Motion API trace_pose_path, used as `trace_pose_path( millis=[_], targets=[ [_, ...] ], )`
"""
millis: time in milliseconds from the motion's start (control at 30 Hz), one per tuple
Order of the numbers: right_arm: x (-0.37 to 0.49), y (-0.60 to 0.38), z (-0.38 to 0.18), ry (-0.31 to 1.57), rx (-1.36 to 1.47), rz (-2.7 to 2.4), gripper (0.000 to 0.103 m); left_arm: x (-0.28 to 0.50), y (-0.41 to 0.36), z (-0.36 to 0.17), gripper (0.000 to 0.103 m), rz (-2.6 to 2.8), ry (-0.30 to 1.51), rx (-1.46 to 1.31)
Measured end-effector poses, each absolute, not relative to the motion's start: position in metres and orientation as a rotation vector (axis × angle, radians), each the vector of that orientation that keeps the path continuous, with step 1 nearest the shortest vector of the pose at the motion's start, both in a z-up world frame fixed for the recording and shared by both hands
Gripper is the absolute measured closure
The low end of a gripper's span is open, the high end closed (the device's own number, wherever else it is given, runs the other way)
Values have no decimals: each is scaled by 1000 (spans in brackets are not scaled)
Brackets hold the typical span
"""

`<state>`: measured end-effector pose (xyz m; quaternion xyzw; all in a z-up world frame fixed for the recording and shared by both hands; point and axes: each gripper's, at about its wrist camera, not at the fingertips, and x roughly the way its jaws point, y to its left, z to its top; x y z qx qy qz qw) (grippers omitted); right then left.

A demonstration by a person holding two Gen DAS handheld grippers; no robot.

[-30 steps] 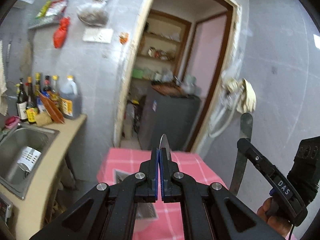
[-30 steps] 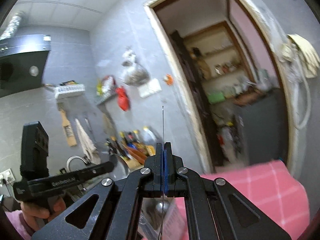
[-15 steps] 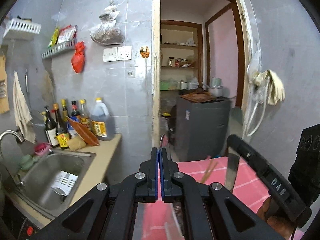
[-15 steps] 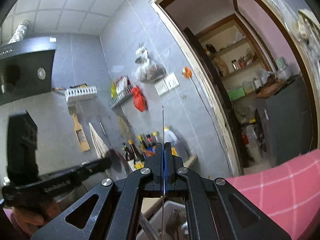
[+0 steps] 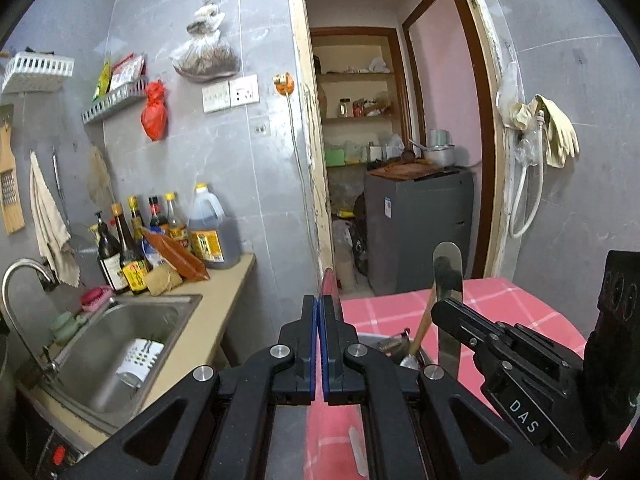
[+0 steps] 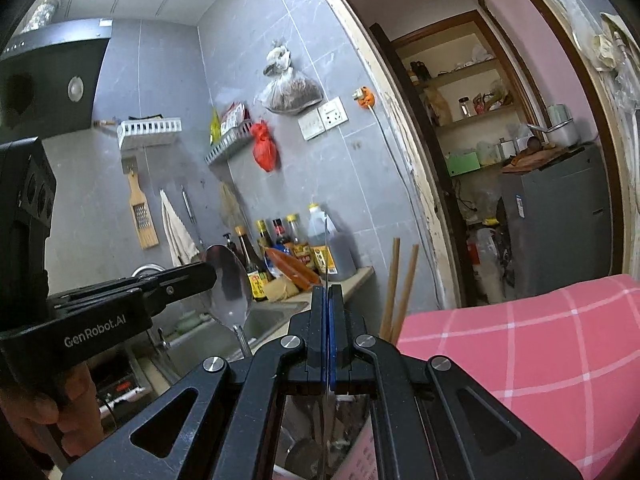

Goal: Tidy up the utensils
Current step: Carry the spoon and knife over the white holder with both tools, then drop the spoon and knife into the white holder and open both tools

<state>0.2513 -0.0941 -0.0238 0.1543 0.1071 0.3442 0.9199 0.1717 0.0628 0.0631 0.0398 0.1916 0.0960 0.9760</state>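
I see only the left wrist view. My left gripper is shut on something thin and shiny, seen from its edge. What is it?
Observer: The right wrist view shows its face: a shiny metal spoon, bowl upward, clamped in the left gripper.
Operator: The right gripper holds a flat metal utensil. How many wooden chopsticks stand beside it? I make out one.
Observer: Two, side by side.
Operator: Is anything high on the left wall?
Observer: A black range hood, beside the white wall basket.
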Motion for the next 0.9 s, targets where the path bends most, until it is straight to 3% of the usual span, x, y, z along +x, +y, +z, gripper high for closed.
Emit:
trace_pose_path(
  millis=[667, 800, 900],
  targets=[
    [247, -103, -34, 300, 289, 696, 97, 172, 92, 39, 98, 44, 500, -235],
    [243, -107, -28, 292, 297, 673, 86, 166, 95, 39, 95, 40, 493, -253],
    [237, -113, -21, 278, 295, 648, 76, 162, 95, 42, 84, 47, 482, -253]
  ],
)
